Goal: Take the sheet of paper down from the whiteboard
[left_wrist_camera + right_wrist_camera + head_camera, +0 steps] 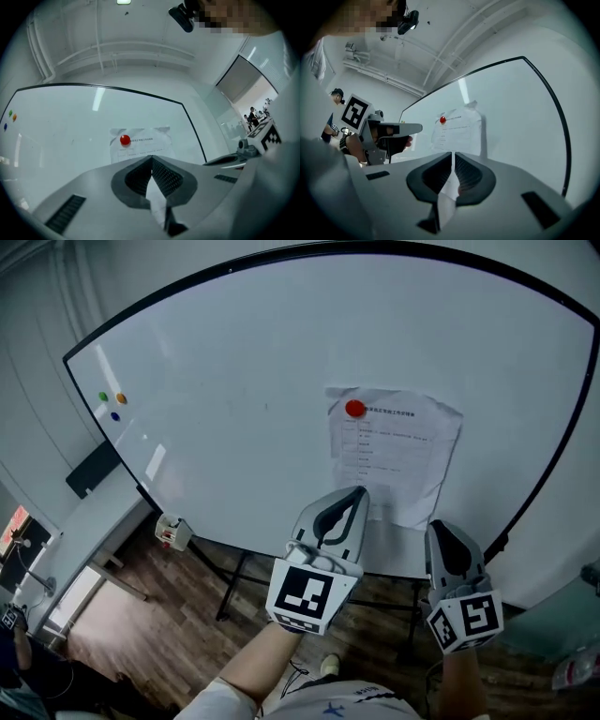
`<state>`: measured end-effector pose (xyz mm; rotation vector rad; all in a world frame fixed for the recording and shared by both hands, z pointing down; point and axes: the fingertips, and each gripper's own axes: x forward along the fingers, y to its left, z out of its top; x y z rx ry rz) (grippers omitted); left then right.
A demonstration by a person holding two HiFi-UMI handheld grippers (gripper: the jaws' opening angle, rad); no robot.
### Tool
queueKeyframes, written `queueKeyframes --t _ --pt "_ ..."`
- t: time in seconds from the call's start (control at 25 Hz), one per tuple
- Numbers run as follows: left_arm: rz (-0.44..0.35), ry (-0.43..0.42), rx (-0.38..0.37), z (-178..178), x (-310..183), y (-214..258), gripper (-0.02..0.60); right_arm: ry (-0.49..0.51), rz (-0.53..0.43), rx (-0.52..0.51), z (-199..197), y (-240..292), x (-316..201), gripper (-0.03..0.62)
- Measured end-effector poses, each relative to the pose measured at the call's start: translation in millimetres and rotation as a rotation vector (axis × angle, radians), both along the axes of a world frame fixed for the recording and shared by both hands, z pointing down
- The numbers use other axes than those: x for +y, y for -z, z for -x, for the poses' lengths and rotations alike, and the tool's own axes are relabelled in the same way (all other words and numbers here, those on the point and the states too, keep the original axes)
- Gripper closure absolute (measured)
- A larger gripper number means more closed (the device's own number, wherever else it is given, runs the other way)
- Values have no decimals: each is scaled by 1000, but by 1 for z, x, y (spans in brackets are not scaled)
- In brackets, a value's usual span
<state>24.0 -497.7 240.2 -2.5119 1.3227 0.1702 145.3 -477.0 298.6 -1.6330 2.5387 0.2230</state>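
Note:
A creased printed sheet of paper (394, 451) hangs on the whiteboard (234, 399), pinned near its top left corner by a round red magnet (354, 409). My left gripper (357, 491) is shut and empty, its tip just below the sheet's lower left part. The right gripper (439, 525), also shut and empty, sits below the sheet's bottom right corner. The left gripper view shows the paper (140, 143) and magnet (124, 139) straight beyond the closed left gripper (152, 158). In the right gripper view, the paper (457, 129) stands ahead of the closed right gripper (453, 153).
Three small coloured magnets (112, 404) dot the board's left end. A black eraser (94, 468) sits by its lower left edge. The board's stand legs (234, 582) rest on a wooden floor. People stand in the far background (253, 117).

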Motion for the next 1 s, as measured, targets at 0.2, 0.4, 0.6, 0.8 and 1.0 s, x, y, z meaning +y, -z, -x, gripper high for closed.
queueKeyframes --t 0.2,0.4,0.6,0.8,1.0 --pt "-119 61 -70 7 -34 38 568 -36 -2 12 2 3 -30 577" --pt "-200 156 -193 7 -56 60 491 -67 0 10 -1 -2 -48 540" --pt "-206 241 -225 7 -75 67 455 -96 5 -11 -11 -6 -58 503" --pt "-195 277 -268 3 -87 69 443 -105 6 -19 -17 -7 -64 488" --pt "-179 296 -290 1 -96 65 443 -107 14 -21 -22 -14 -71 470"
